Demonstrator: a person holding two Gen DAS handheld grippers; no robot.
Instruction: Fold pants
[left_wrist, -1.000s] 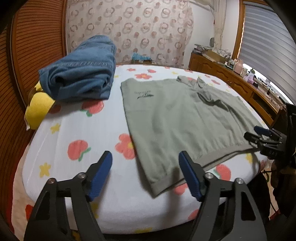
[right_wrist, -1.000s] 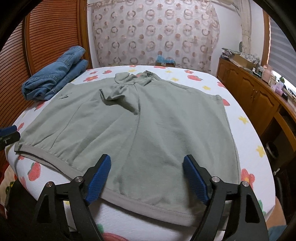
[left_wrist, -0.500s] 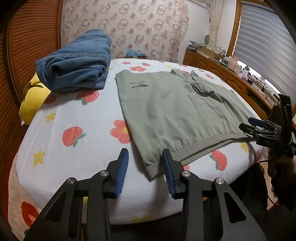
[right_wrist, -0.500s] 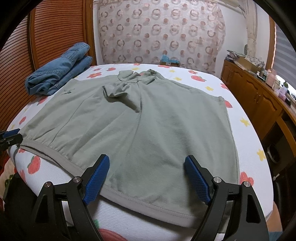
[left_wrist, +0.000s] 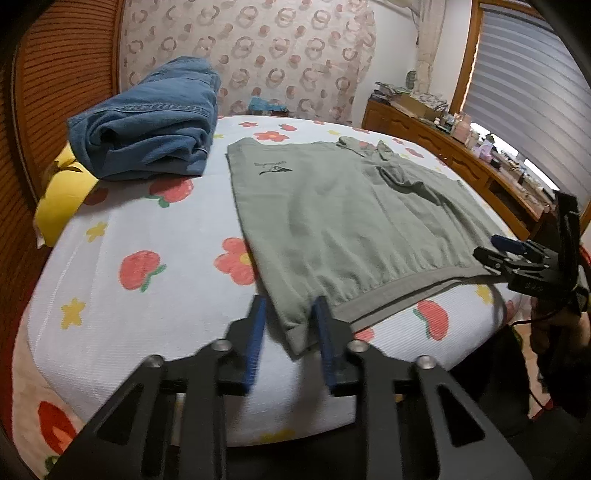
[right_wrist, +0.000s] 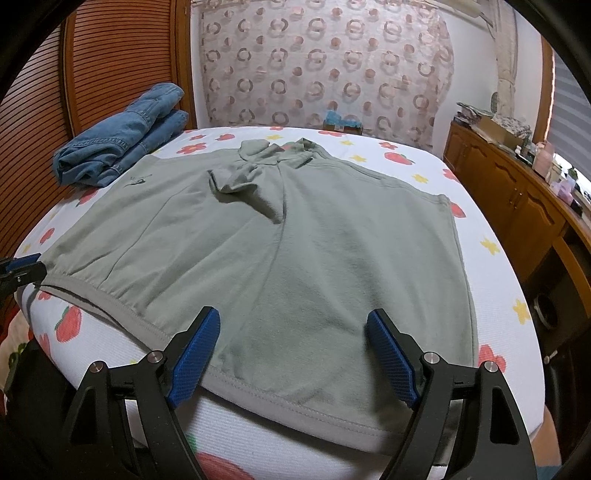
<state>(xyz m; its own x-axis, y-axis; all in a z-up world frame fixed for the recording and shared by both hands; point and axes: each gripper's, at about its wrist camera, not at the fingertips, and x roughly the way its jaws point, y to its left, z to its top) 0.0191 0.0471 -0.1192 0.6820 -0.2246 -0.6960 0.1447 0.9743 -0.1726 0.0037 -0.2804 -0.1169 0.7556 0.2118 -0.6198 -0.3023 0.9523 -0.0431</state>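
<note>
1. Far left, against the slatted wooden wall: a yellow cushion at the edge of the flower-print bed sheet, with a bundle of folded blue jeans resting partly on it. The jeans are well apart from both grippers.

2. Left gripper: the blue pads stand narrowly parted, straddling the near-left hem corner of the grey-green garment. A gap remains on either side of the cloth, so the claw reads as nearly closed but not yet clenched on the fabric.

3. Centre: the grey-green garment lies flat on the sheet, ribbed hem toward the person. It carries a collar and a small dark logo, so it reads as a polo-type top, not trousers. A loose sleeve-like flap is bunched across its upper middle.

4. Right gripper: pads spread wide, released, hovering over the hem area right of centre and holding nothing.

5. Far right: a wooden dresser with clutter on top, clear of the work.

6. Judgement on the step in hand: both hem corners want securing before any lift.
   - Left claw should bite all layers of the ribbed hem, not the sheet beneath.
   - Right claw appears placed inboard of the right corner; shift toward that corner before closing.
   - Lift both evenly to keep the fold line straight.
</note>
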